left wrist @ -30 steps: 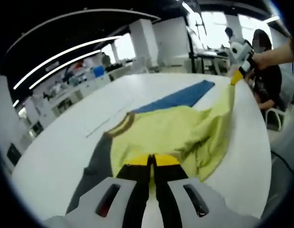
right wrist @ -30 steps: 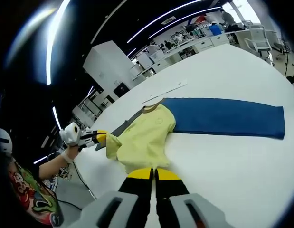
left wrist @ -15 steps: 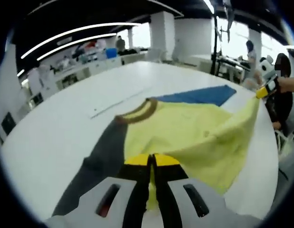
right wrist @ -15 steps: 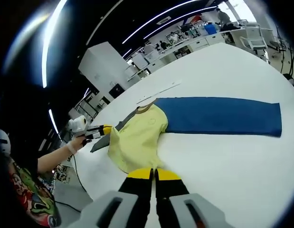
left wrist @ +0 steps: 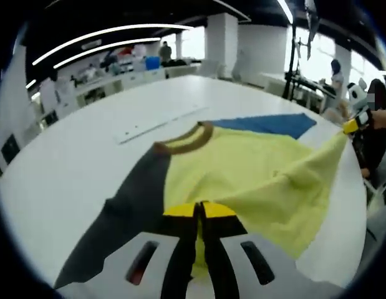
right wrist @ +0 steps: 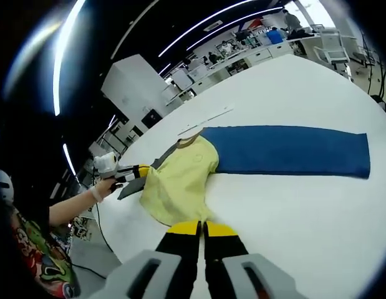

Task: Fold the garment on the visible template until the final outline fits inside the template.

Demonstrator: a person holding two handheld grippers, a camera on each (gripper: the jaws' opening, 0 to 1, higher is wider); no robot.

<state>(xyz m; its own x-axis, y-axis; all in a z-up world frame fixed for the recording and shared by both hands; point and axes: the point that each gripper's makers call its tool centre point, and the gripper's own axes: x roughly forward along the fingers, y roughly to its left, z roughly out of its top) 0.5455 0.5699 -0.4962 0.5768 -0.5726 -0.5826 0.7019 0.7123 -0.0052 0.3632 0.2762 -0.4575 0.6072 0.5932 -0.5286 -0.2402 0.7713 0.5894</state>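
Garment (left wrist: 255, 180) hung stretched between the two grippers, yellow cloth with a brown collar (left wrist: 189, 138) and a dark sleeve (left wrist: 127, 218), its far part lying on the white table (left wrist: 74, 162) ahead of both. The left gripper (left wrist: 199, 212) had its jaws pressed together on a yellow edge directly in front of it; the right gripper (right wrist: 202, 228) was likewise clamped on the near hem, with the body of the garment (right wrist: 177, 184) running away from it to the left. In the left gripper view the right gripper (left wrist: 355, 123) showed far off to the right, pinching a lifted corner.

The blue template (right wrist: 286, 151) lay ahead and right of the right gripper, with the garment overlapping no more than its left end. My worry was that the cloth would come down beside the template rather than on it (most of the blue was still bare). Uneven pull from the two grips could also skew the fold, and the dark sleeve, trailing loose left of the left gripper, could drag out past the outline.

How much cloth each jaw pair actually held was hidden by the jaws. The template's near end in the left gripper view (left wrist: 274, 123) was covered by yellow cloth. Whether the collar lay flat or rucked was hard to judge.
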